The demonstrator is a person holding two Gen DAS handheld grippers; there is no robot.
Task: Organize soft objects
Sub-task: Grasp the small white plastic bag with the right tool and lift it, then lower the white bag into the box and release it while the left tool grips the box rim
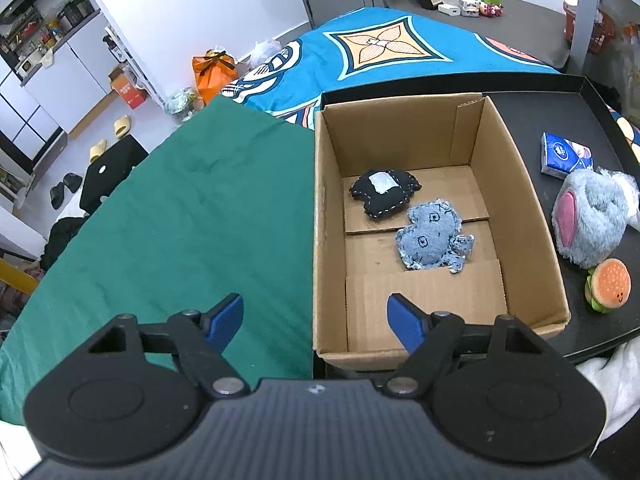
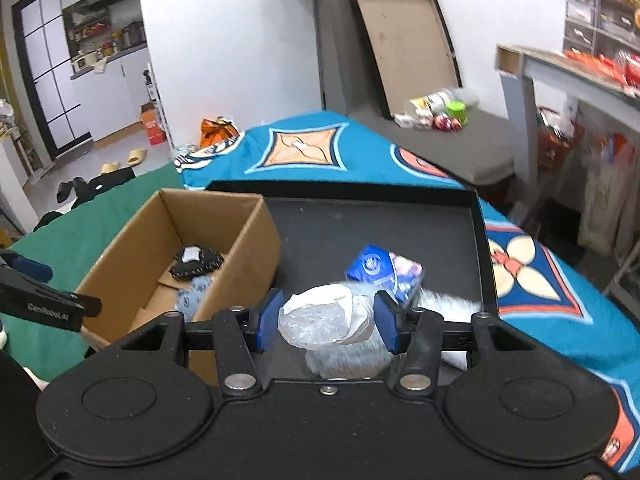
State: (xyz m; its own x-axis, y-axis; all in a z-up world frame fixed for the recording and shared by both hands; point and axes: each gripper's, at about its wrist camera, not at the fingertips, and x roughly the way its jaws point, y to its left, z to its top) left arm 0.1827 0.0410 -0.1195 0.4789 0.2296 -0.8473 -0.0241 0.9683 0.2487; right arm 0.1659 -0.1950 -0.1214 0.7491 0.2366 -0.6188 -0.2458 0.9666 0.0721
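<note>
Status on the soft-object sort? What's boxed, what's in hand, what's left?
Done: black stitched pillow toy and denim toy lie in the cardboard box. In hand: right hand-held gripper is clamped on a clear plastic bag. Left hand-held gripper is open and empty. Left on the black tray: fluffy blue plush, burger toy, tissue pack.

matt cardboard box (image 1: 332,240), frayed denim toy (image 1: 434,240), fluffy plush (image 1: 592,216)
</note>
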